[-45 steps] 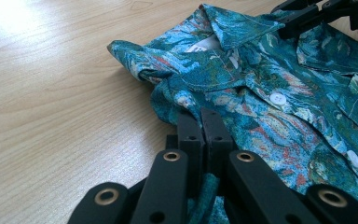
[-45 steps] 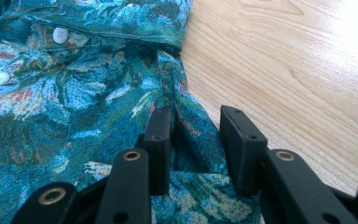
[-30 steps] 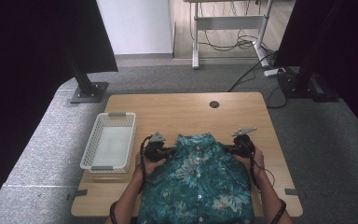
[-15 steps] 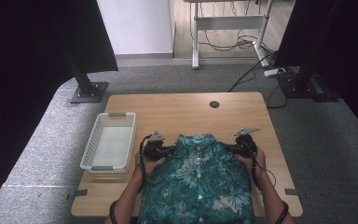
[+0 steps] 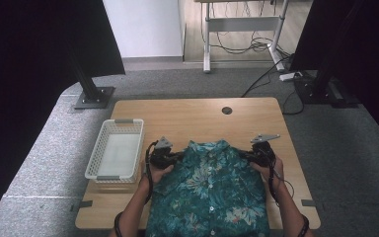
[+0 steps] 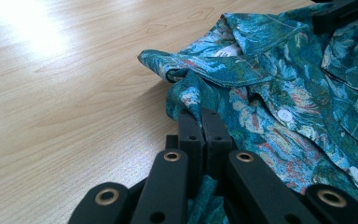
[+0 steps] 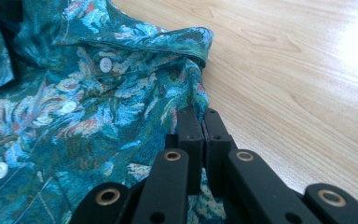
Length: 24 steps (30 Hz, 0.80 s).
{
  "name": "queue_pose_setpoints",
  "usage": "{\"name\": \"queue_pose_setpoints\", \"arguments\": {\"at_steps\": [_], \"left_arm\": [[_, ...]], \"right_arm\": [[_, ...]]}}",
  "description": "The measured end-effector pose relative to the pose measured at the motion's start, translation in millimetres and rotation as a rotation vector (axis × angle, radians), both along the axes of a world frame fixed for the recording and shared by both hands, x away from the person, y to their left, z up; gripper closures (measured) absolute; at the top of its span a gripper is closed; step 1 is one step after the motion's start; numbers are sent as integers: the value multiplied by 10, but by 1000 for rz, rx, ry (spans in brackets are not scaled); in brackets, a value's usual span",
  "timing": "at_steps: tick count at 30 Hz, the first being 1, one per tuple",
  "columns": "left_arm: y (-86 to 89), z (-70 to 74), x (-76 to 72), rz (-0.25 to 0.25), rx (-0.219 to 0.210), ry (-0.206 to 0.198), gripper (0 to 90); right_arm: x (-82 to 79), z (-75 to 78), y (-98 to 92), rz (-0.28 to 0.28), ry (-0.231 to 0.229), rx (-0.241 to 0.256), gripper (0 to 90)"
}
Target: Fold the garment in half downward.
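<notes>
Between the two tongs, a teal short-sleeved shirt with a floral print point(image 5: 209, 192) lies front-up and buttoned on the pale wooden counter point(image 5: 197, 118), its collar toward the far side and its hem running off the near edge by the person's forearms. The left tongs point(image 5: 170, 159) are clamped tight on a pinch of cloth at the shirt's shoulder just beside the collar point(image 6: 242, 37), and the right tongs point(image 5: 249, 155) are closed the same way on the opposite shoulder; in each gripper view the black jaws meet with a fold of fabric caught between them. Gripping both shoulders at matching spots looks to me like a way of keeping the garment square and taut across its top, so it can be dragged, lifted or smoothed without twisting. The white buttons point(image 7: 105, 64) sit in a straight line midway between the tongs, which fits that reading. Out beyond the left tongs stands a white plastic mesh basket point(image 5: 128, 129), apart from the shirt, probably where it ends up.
</notes>
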<state>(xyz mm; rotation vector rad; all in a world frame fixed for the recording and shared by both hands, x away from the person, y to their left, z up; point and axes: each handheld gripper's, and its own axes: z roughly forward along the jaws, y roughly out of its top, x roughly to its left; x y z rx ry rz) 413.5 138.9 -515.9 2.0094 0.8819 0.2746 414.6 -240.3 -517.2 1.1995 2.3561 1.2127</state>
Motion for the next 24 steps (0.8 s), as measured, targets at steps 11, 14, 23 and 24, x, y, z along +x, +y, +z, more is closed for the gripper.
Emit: {"name": "queue_pose_setpoints", "arguments": {"at_steps": [11,14,23,24], "left_arm": [[11,61,-13,7,4,-16,875],[20,62,-21,7,3,-15,876],[40,96,-37,-4,-4,-15,876],[44,100,-40,-5,-4,-16,876]], "right_arm": [[-61,84,6,2,-22,13,887],[-70,95,10,3,-23,20,887],[-88,120,18,33,-18,46,887],[-91,120,13,39,-17,56,888]]}}
